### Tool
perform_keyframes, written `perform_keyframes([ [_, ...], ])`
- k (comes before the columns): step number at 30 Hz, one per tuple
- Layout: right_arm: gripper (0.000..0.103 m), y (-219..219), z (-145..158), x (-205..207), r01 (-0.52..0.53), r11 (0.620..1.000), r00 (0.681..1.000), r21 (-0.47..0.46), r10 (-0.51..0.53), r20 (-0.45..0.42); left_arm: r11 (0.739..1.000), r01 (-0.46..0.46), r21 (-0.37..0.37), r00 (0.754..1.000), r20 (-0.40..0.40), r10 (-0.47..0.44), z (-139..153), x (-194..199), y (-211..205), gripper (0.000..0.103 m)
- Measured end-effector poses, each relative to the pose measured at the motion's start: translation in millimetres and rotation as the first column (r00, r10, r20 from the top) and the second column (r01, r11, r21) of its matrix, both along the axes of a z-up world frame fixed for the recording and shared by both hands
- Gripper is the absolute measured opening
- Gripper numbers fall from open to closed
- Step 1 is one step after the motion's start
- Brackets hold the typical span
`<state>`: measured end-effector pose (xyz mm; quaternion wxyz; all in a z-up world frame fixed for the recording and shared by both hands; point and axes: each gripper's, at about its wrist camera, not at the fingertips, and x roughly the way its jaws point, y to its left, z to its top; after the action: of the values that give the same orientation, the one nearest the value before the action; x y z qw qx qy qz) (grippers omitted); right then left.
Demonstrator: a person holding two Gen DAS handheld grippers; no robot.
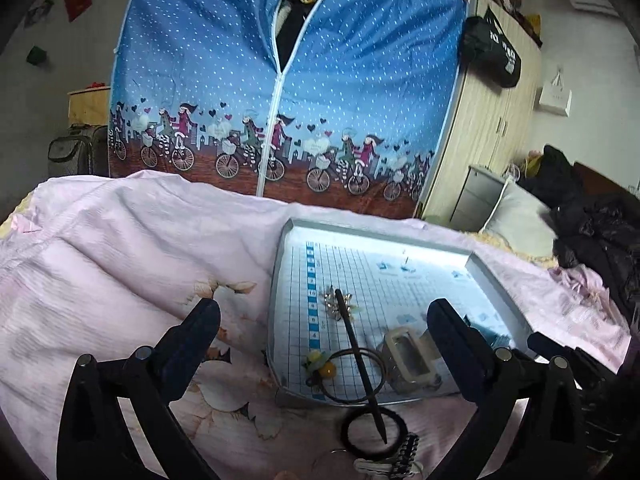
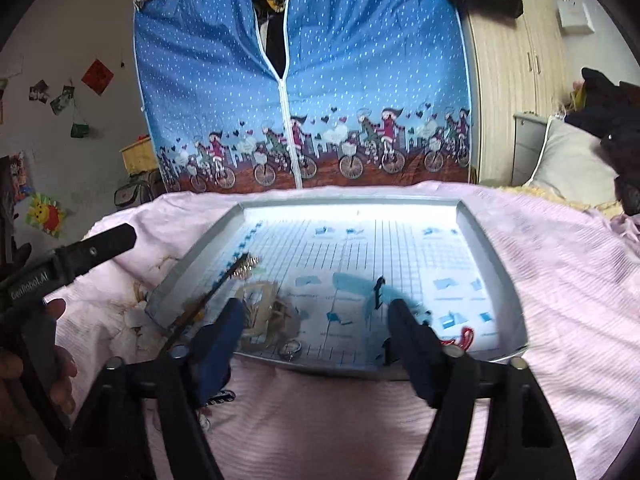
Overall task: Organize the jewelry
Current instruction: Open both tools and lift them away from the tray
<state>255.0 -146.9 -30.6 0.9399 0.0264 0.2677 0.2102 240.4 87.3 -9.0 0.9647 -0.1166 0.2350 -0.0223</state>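
Pink bedding (image 1: pixel 140 248) carries a shallow grid-printed tray (image 1: pixel 496 296). Across the tray's near edge lies a black hair stick (image 1: pixel 357 354), its long axis running from the decorated end inside the tray to the tip on a black hair tie (image 1: pixel 352 436) outside. Left gripper (image 1: pixel 324 320) and right gripper (image 2: pixel 316 316) both gape wide, empty. Motion blur smears the tray's contents in the right wrist view.

shallow tray (image 2: pixel 492 272) on pink bedding (image 2: pixel 560 280), grid floor bare toward 12 and 1 o'clock, hair stick (image 1: pixel 360 364) lying across the near rim at 6, hair ties (image 1: pixel 352 376) and clip (image 1: pixel 408 356) crowding that corner, open bedding at 9 o'clock
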Motion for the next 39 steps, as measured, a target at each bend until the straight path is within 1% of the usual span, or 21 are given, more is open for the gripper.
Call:
perform_keyframes([
  [1,0.084,-2,5,-3,0.001,1.0,1.0,0.005,-0.001,0.016,1.0,-0.009,-0.02,1.0,0.011,0.009,5,-4,3,0.102],
  [3,0.097,-5,14,-10,-0.001,1.0,0.999,0.015,0.0,0.048,0.998,-0.03,-0.052,0.999,0.032,0.031,14,-13,8,0.101],
  [4,0.101,-7,20,-15,-0.002,1.0,0.998,0.021,0.001,0.067,0.997,-0.038,-0.062,0.998,0.044,0.041,19,-18,10,0.102],
  [5,0.103,-9,26,-20,-0.003,1.0,0.996,0.028,0.001,0.086,0.997,-0.044,-0.067,0.997,0.055,0.047,24,-23,13,0.102],
  [6,0.103,-10,31,-25,-0.004,0.999,0.995,0.036,0.0,0.105,0.997,-0.05,-0.065,0.996,0.069,0.054,29,-29,13,0.102],
  [9,0.103,-14,43,-42,-0.008,0.999,0.99,0.049,0.001,0.141,0.998,-0.067,-0.022,0.992,0.104,0.069,46,-48,11,0.102],
  [12,0.103,-15,54,-59,-0.012,0.999,0.985,0.051,0.003,0.172,0.996,-0.081,0.023,0.988,0.133,0.077,58,-69,4,0.102],
  [14,0.103,-18,59,-73,-0.017,0.998,0.984,0.065,0.005,0.179,0.993,-0.093,0.073,0.983,0.168,0.08,66,-86,-4,0.102],
  [17,0.103,-22,65,-95,-0.003,0.998,0.979,0.06,-0.01,0.206,0.982,-0.112,0.154,0.976,0.205,0.079,73,-109,-16,0.102],
  [20,0.103,-27,69,-119,0.002,0.998,0.969,0.061,-0.017,0.245,0.978,-0.11,0.177,0.973,0.218,0.07,72,-130,-26,0.102],
  [24,0.103,-28,72,-146,0.009,1.0,0.96,0.021,-0.015,0.28,0.983,-0.074,0.166,0.98,0.195,0.041,65,-154,-33,0.102],
  [28,0.103,-33,72,-168,0.017,1.0,0.953,0.011,-0.019,0.302,0.984,-0.067,0.167,0.986,0.164,0.039,61,-172,-38,0.102],
  [30,0.103,-35,70,-175,0.022,1.0,0.954,-0.001,-0.021,0.298,0.983,-0.064,0.17,0.989,0.145,0.04,59,-180,-40,0.102],
  [34,0.103,-40,63,-185,0.024,1.0,0.965,-0.001,-0.023,0.262,0.984,-0.053,0.172,0.995,0.093,0.038,52,-194,-47,0.102],
  [37,0.103,-42,54,-191,0.032,0.999,0.976,-0.02,-0.027,0.215,0.984,-0.04,0.173,0.999,0.035,0.035,44,-196,-51,0.102],
  [39,0.103,-42,46,-191,0.041,0.999,0.986,-0.034,-0.035,0.166,0.983,-0.034,0.182,0.999,-0.014,0.037,37,-193,-54,0.102],
])
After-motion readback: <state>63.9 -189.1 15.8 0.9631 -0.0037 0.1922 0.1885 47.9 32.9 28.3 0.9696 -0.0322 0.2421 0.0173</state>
